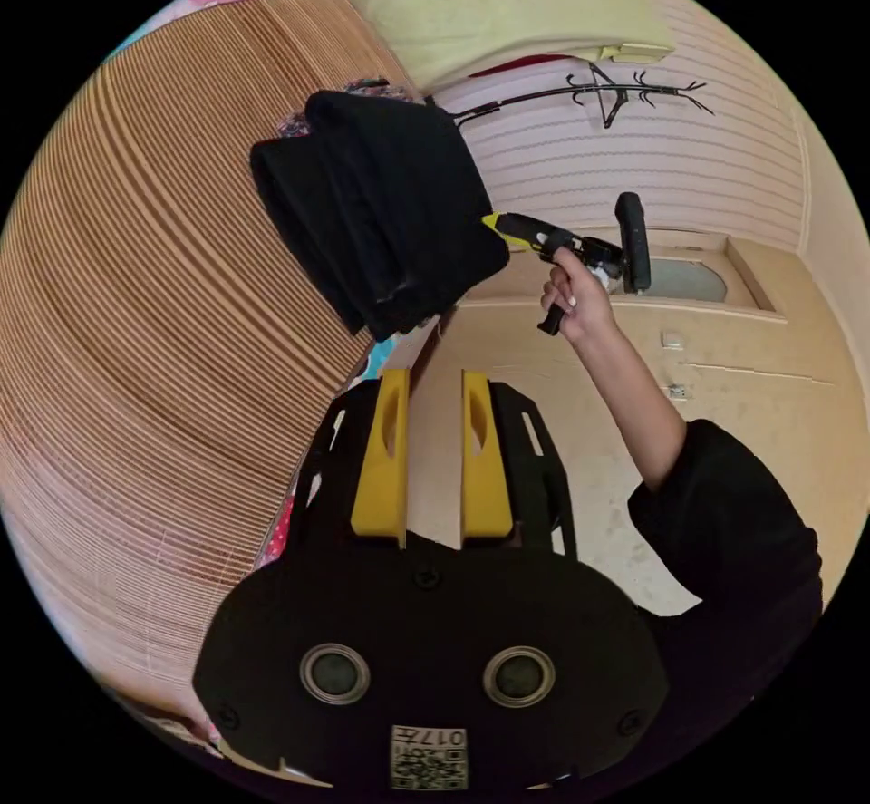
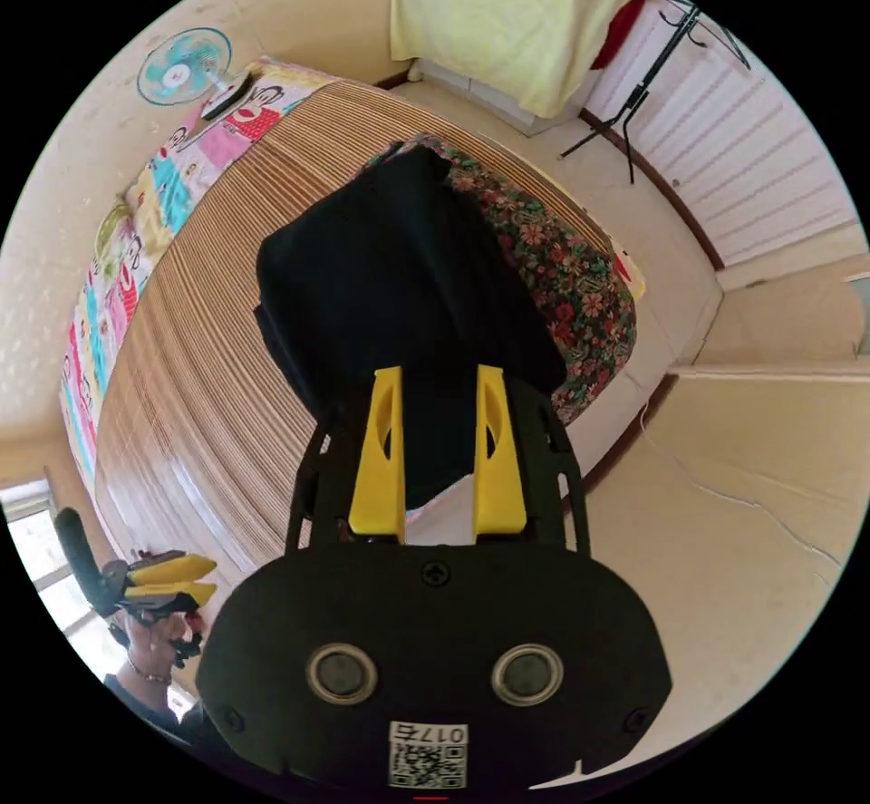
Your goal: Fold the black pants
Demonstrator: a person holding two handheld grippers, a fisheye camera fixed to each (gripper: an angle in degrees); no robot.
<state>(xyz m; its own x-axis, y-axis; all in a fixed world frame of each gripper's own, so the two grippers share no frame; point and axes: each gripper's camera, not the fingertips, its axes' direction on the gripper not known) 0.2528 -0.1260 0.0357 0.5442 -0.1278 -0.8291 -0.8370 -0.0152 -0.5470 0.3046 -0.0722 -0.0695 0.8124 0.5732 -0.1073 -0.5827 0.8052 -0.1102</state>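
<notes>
Yellow jaws of the right tongs [image 2: 438,450] sit close together with the folded black pants [image 2: 399,296] between them, the bundle hanging ahead of the tips above the striped bed mat [image 2: 181,369]; whether both jaws truly bite, I can't tell. Left tongs [image 1: 433,455] stand slightly parted and empty, the pants [image 1: 381,215] just beyond their tips. Lower the stack flat and level, releasing only once it rests.

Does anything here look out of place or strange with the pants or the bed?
Nothing looks damaged or spilled. The black pants are a folded bundle hanging in the air from the right gripper above the striped mat, not lying on it. The left gripper holds nothing.
</notes>
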